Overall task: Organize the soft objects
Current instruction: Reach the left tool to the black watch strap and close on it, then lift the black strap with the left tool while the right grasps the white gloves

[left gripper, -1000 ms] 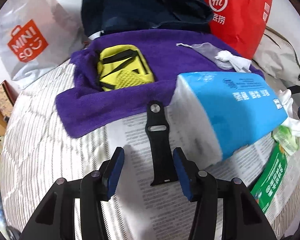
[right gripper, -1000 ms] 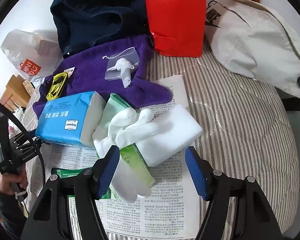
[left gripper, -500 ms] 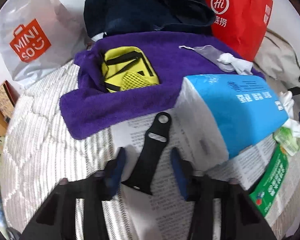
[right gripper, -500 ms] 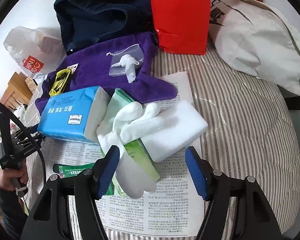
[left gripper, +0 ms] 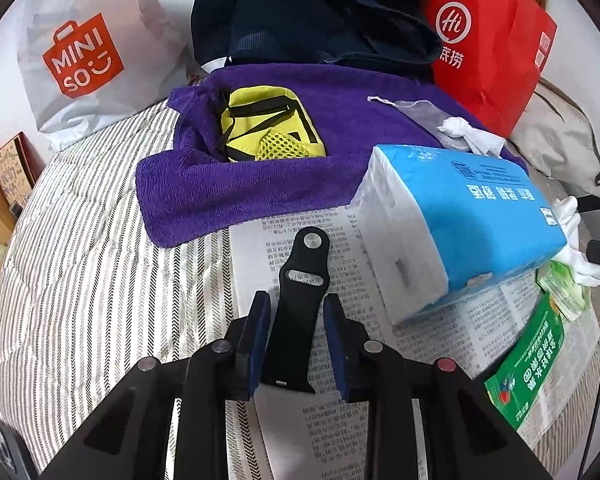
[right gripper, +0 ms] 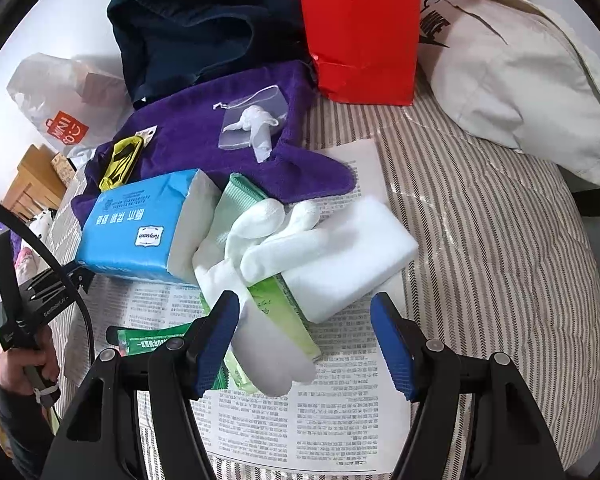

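A black watch strap (left gripper: 300, 280) lies lengthwise over the newspaper (left gripper: 340, 432), and my left gripper (left gripper: 294, 320) is shut on its near end. Just right of it stands a blue tissue pack (left gripper: 468, 220). Behind, a purple towel (left gripper: 260, 188) carries a yellow mesh pouch (left gripper: 268, 124). In the right wrist view my right gripper (right gripper: 304, 332) is open above white gloves (right gripper: 260, 248) that lie across a green pack (right gripper: 276, 308) and a white folded cloth (right gripper: 352, 256). Nothing is pinched between its pads.
At the back stand a white Miniso bag (left gripper: 80, 52), a navy garment (left gripper: 300, 12) and a red paper bag (left gripper: 488, 52). A beige bag (right gripper: 520, 76) lies at the right. The striped quilt (right gripper: 500, 260) spreads around. A hand (right gripper: 24, 364) grips the other tool at left.
The left gripper's jaws came together around the black strap, which tilted and then straightened between the pads. The right gripper has stayed still and open.
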Tool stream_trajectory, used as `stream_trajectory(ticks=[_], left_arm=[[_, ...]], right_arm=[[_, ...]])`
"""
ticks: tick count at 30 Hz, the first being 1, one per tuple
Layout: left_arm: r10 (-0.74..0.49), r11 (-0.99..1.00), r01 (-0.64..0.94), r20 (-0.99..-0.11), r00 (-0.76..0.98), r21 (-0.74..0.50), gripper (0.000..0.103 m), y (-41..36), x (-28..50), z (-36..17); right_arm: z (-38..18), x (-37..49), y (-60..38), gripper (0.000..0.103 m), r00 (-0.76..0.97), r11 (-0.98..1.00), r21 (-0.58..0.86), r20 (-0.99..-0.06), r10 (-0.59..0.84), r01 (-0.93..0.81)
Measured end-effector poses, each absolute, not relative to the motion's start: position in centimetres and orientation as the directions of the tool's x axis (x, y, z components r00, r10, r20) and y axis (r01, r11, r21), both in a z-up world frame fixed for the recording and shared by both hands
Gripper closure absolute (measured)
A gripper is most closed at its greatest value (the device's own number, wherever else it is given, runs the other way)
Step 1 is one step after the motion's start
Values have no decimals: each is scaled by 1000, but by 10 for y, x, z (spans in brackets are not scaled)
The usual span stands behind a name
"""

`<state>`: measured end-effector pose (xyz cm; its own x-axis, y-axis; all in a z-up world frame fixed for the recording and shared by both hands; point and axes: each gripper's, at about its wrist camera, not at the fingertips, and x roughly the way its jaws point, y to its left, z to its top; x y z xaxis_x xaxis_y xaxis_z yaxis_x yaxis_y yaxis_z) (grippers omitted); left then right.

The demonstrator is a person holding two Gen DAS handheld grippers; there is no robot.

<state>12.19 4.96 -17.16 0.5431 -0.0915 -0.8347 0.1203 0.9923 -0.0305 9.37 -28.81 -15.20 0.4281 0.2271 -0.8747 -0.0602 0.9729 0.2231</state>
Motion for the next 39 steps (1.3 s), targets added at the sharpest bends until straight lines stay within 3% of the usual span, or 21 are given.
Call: stream_trajectory(ticks=[4, 6, 10, 16, 21, 25, 26, 27, 39], left_arm=[[-97, 993, 107, -835, 542, -46, 85, 53, 122, -171], [-101, 994, 95, -834, 542, -58, 97, 57, 119, -167], [-154, 988, 75, -818, 555, -135, 99, 70, 114, -156], [-143, 989, 99, -847, 512, -107, 96, 64, 116, -170], [-116, 990, 128, -853, 509, -58, 64, 53, 113, -169], [-73, 991, 137, -850, 522, -1, 65, 43, 113, -170], [-70, 990, 141, -846, 528, 7, 78, 41, 114, -170], [-68, 991, 131, -840, 538, 4, 83, 42, 115, -169], [-60, 991, 133, -846, 530, 13, 80, 40, 107, -169]], right_arm=[[-152, 89, -292, 36, 430, 971, 233, -872, 233, -53], [-149, 86, -294, 36, 436, 971, 234, -869, 233, -53], [-142, 82, -301, 36, 451, 972, 230, -863, 228, -52], [-142, 80, -307, 36, 452, 971, 236, -862, 228, -41], [-144, 78, -308, 36, 448, 971, 238, -864, 229, -39], [-143, 78, -307, 36, 449, 971, 237, -863, 230, -42], [-144, 78, -306, 36, 448, 971, 237, -864, 230, -41], [-144, 79, -306, 36, 445, 970, 238, -865, 231, -41], [-148, 77, -304, 36, 436, 968, 248, -866, 243, -47]])
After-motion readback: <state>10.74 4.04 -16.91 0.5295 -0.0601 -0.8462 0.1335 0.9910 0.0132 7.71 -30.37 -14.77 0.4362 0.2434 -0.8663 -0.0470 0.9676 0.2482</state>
